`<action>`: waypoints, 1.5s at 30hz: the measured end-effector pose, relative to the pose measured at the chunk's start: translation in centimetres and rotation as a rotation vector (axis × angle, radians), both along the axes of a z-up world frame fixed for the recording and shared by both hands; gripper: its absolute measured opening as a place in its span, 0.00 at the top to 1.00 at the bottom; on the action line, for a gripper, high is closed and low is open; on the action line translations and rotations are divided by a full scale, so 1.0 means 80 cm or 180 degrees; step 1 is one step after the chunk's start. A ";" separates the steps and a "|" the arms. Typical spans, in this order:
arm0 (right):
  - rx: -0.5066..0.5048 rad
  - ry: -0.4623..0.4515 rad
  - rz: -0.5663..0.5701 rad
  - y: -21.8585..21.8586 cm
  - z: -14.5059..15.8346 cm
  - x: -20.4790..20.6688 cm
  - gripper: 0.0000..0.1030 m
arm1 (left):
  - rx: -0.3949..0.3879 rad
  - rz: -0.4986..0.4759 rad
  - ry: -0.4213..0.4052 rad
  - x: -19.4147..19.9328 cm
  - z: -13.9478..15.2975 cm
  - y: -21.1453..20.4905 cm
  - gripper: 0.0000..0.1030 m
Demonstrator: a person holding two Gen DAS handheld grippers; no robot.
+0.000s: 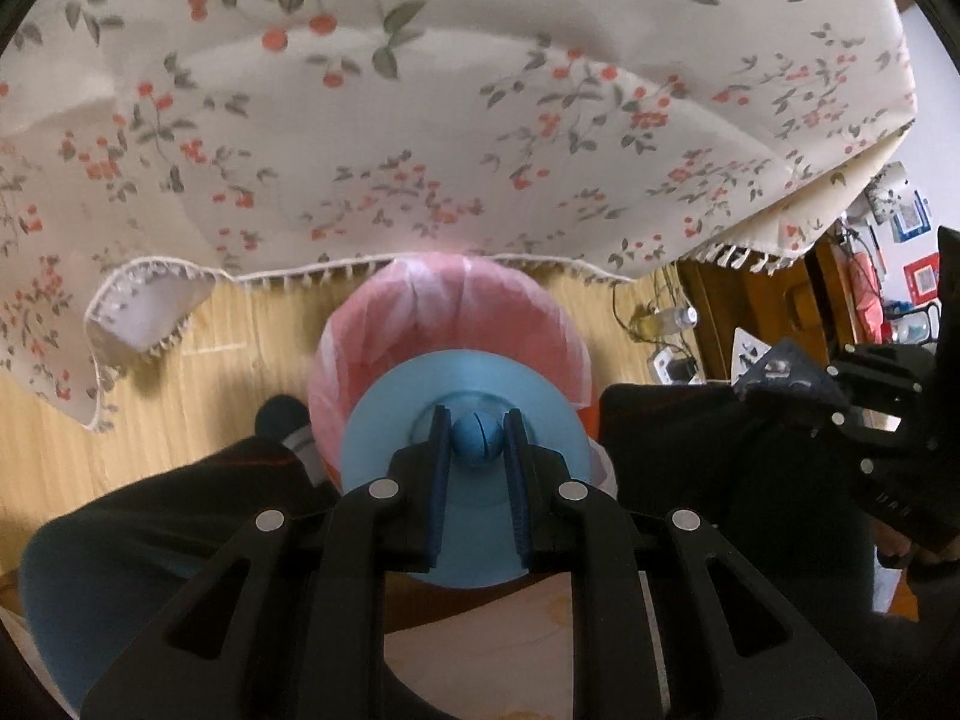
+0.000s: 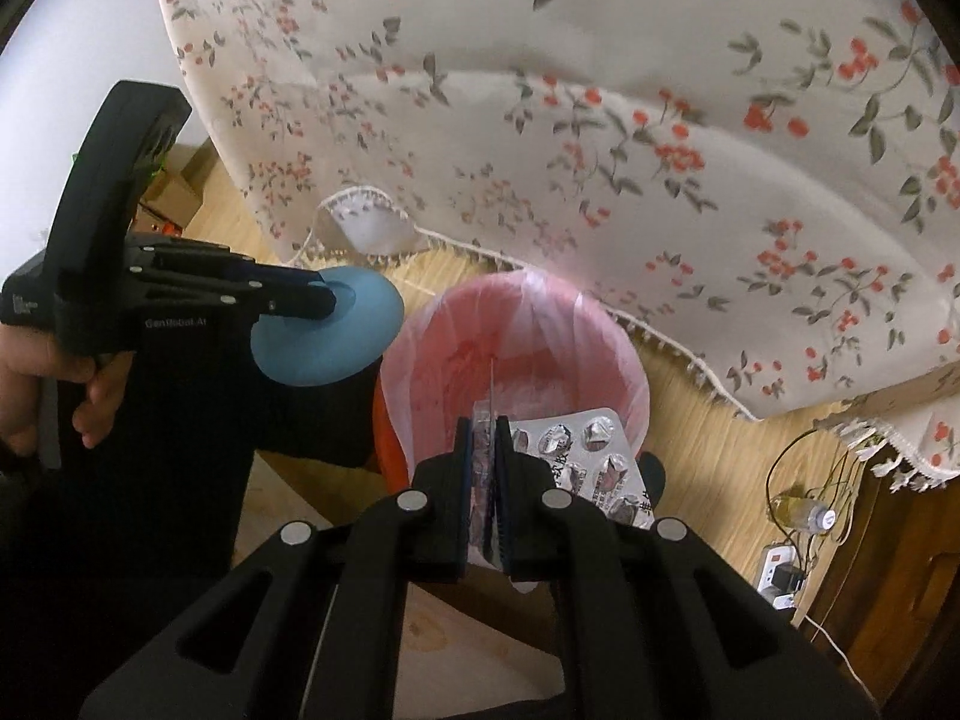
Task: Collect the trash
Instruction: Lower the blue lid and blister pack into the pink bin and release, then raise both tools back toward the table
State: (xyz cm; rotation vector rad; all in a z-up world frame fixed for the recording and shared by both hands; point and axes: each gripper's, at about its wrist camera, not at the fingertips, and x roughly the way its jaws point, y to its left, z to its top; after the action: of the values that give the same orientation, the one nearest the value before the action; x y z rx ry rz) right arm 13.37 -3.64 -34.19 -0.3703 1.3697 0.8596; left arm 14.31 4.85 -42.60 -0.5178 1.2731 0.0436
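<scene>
A red trash bin lined with a pink bag stands on the wooden floor; it also shows in the left wrist view. My left gripper is shut on the knob of the bin's blue lid and holds the lid up, left of the open bin; the lid also shows in the right wrist view. My right gripper is shut on silver blister packs and holds them over the bin's near rim.
A floral tablecloth hangs over the table edge just behind the bin. A power strip, cables and a small bottle lie on the floor at right by wooden furniture. The person's dark-clothed legs flank the bin.
</scene>
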 end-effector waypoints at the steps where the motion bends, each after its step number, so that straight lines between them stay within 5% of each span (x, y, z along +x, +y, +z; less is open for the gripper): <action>1: -0.0020 0.0019 0.0014 0.000 -0.005 0.000 0.93 | -0.0012 0.0005 0.0021 0.000 -0.004 0.001 0.83; 9: -0.0108 0.0139 0.0095 0.002 -0.035 -0.007 0.93 | -0.0116 -0.0007 0.0103 0.001 -0.020 0.004 0.83; 11: -0.0099 0.0159 0.0114 0.004 -0.040 -0.008 0.92 | -0.0126 -0.0008 0.0105 0.002 -0.020 0.003 0.74; 12: -0.0095 0.0148 0.0108 0.004 -0.041 -0.008 0.89 | -0.0146 0.0002 0.0095 0.002 -0.019 0.004 0.62; 13: -0.0091 0.0133 0.0094 0.003 -0.043 -0.008 0.66 | -0.0191 0.0016 0.0075 0.002 -0.017 0.006 0.54; 14: -0.0095 0.0124 0.0077 0.002 -0.043 -0.007 0.30 | -0.0224 0.0029 0.0049 0.002 -0.015 0.007 0.41; 16: -0.0028 0.0058 -0.0017 -0.002 -0.040 -0.003 0.12 | -0.0218 0.0035 0.0030 0.003 -0.009 0.008 0.32; 20: -0.0003 0.0025 -0.0066 -0.007 -0.035 0.001 0.12 | -0.0216 0.0068 -0.0042 0.003 0.003 0.013 0.05; 33: 0.0239 -0.0285 -0.0166 -0.006 0.028 0.010 0.12 | 0.0015 0.0063 -0.0235 0.001 0.054 0.017 0.06; 45: 0.0551 -0.0672 -0.0156 0.014 0.132 0.031 0.11 | 0.0367 0.0120 -0.0700 0.002 0.168 0.051 0.06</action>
State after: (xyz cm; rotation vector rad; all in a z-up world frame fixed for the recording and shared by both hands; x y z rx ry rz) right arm 15.86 -2.50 -23.62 -0.2835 1.0968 0.8660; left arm 14.43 8.96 -29.14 -0.4347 1.0395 0.0888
